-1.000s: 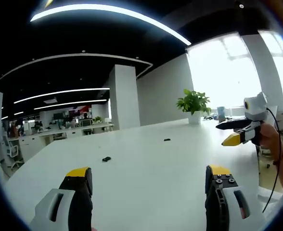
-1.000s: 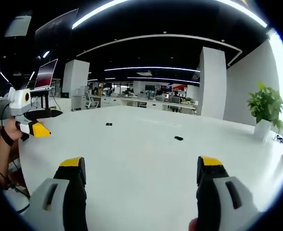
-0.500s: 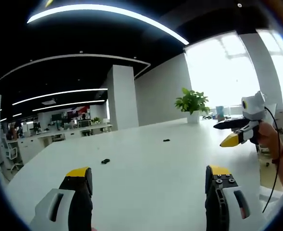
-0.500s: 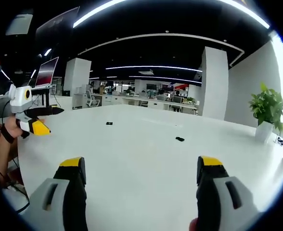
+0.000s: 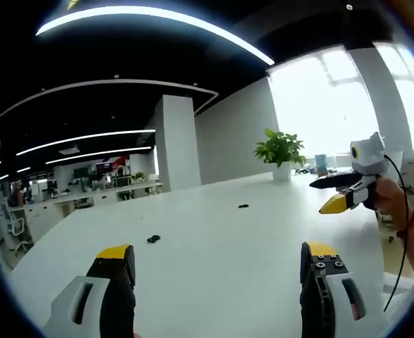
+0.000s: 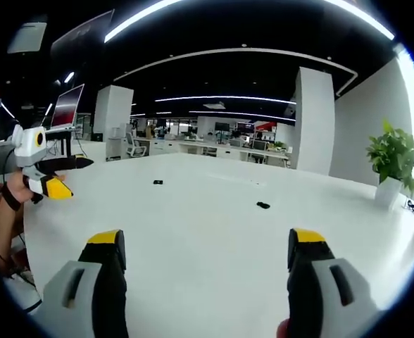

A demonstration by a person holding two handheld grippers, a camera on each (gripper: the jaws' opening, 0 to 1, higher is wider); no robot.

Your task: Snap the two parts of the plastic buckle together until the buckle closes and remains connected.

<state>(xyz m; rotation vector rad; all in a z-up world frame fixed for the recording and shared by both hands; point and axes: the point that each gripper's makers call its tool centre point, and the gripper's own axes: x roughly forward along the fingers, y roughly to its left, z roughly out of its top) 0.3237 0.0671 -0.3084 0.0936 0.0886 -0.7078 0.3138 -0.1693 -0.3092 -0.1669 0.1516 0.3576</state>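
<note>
Left gripper view has two small black buckle parts lying well apart on the white table: the nearer buckle part to the left and the farther buckle part toward the middle, each with much bare surface around it and far from the edges. Both the left gripper and the right gripper hang above the near table with jaws wide and nothing between them. One potted plant stands at the far edge.

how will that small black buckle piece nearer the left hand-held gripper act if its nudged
The buckle piece looks tiny and low, so it is probably light and unlikely to roll. On the smooth white table it would likely skid. Its stiffness is too small to judge.
</note>
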